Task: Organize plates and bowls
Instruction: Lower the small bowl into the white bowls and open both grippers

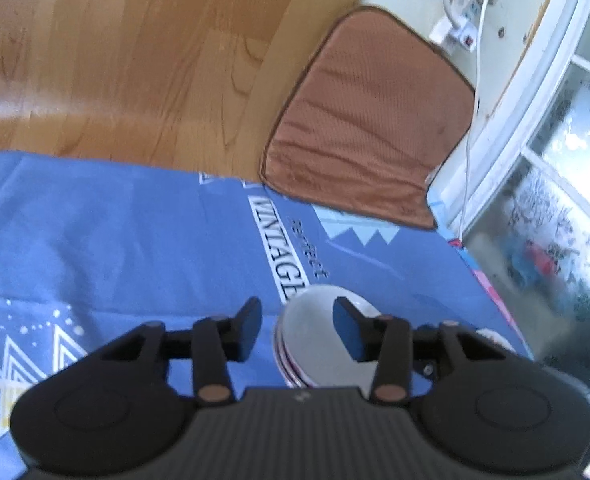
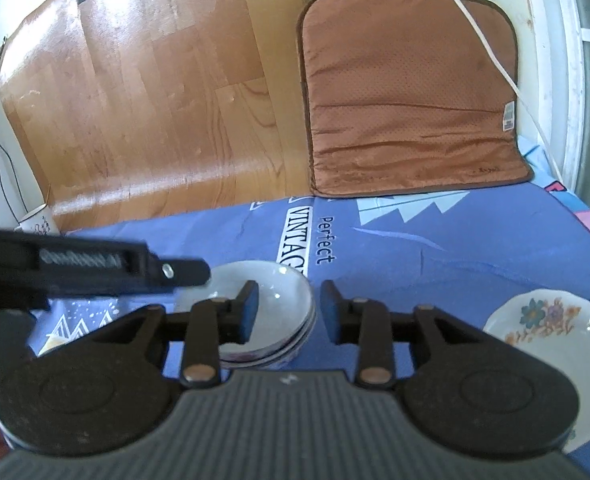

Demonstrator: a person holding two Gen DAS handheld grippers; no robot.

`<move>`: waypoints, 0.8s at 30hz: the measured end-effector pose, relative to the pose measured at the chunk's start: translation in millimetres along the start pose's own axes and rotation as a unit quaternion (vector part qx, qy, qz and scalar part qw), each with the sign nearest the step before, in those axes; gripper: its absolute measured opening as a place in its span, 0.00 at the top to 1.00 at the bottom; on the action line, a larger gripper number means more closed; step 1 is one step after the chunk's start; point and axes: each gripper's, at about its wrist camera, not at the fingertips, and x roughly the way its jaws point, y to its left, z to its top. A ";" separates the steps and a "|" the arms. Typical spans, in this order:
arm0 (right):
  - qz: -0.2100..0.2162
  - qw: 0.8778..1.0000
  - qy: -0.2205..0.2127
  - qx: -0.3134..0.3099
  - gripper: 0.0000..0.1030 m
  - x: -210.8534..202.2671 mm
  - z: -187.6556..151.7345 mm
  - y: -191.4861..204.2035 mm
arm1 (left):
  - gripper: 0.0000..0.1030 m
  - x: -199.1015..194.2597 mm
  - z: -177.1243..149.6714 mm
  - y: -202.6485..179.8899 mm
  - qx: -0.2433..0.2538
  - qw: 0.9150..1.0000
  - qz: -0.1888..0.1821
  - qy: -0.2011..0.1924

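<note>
A stack of white bowls (image 2: pixel 279 300) with dark rim stripes sits on the blue cloth (image 2: pixel 435 248). In the left wrist view the same stack (image 1: pixel 315 340) lies under my left gripper (image 1: pixel 297 330), which is open; its right finger is over the bowl's inside and its left finger is outside the rim. My right gripper (image 2: pixel 289 312) is open and empty, its left finger over the bowl and its right finger beside it. A white plate with a flower pattern (image 2: pixel 551 344) lies at the right. The left gripper's body (image 2: pixel 95 268) crosses the right wrist view.
A brown cushion (image 2: pixel 407 96) lies on the floor beyond the cloth, next to wooden flooring (image 2: pixel 143 92). A white power strip and cable (image 1: pixel 463 24) sit by the wall. A window frame (image 1: pixel 535 92) stands at the right.
</note>
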 end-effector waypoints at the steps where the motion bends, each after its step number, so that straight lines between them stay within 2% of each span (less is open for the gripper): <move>1: -0.001 1.000 0.001 0.000 0.64 0.5 -0.5 0.5 | 0.61 -2.8 1.2 1.8 -0.003 1.000 -0.001 -0.004; 7: 0.006 1.000 -0.014 0.008 0.64 -9.4 -0.7 4.2 | 0.61 -17.2 -3.2 12.4 -0.007 1.000 0.010 -0.018; 12: 0.019 0.998 -0.037 0.037 0.64 -24.1 -9.0 6.0 | 0.61 -32.3 -24.3 13.3 0.021 0.999 0.029 -0.029; 21: 0.015 0.997 -0.024 0.067 0.63 -34.7 -34.8 13.8 | 0.60 -55.9 -48.5 18.9 0.053 0.995 0.065 -0.056; 24: 0.011 0.997 -0.019 0.078 0.61 -36.7 -40.7 15.1 | 0.54 -62.3 -53.7 17.4 0.066 0.993 0.076 -0.067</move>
